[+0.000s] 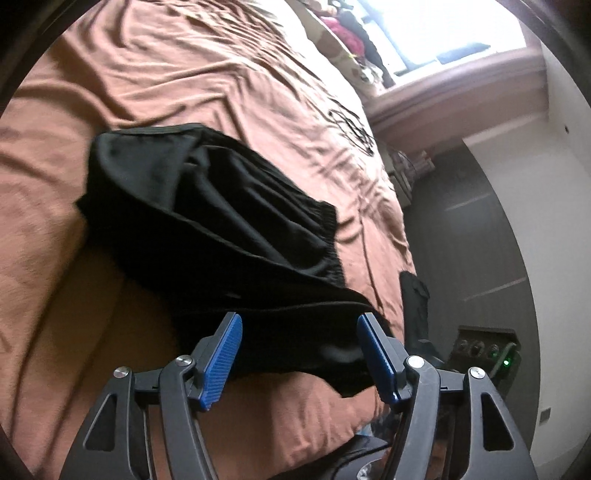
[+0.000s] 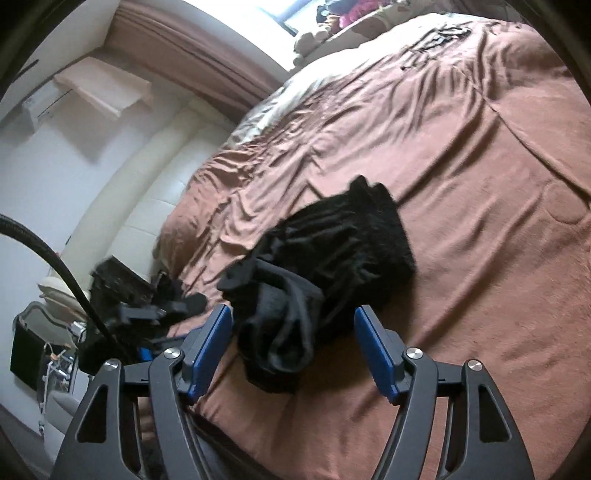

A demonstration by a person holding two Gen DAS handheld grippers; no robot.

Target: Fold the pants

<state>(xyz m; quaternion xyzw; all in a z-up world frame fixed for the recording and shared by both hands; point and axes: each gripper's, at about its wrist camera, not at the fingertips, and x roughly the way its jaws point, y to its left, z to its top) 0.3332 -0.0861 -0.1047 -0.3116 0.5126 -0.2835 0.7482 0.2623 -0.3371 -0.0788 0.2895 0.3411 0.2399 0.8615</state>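
Black pants (image 1: 221, 229) lie bunched on a brown bedspread (image 1: 155, 85). In the left wrist view their elastic waistband points right and the near edge lies between my fingers. My left gripper (image 1: 299, 354) is open, blue pads wide apart over that near edge, holding nothing. In the right wrist view the pants (image 2: 325, 266) lie crumpled in a heap just ahead. My right gripper (image 2: 291, 350) is open over the heap's near end, empty. My left gripper (image 2: 155, 314) shows blurred at the bed's left edge.
The bedspread (image 2: 461, 184) is wrinkled and covers the whole bed. A window with clothes on the sill (image 1: 347, 33) lies beyond the bed. A black box with green lights (image 1: 487, 350) stands on the floor right. A cream headboard (image 2: 140, 192) and a black cable (image 2: 48, 251) are left.
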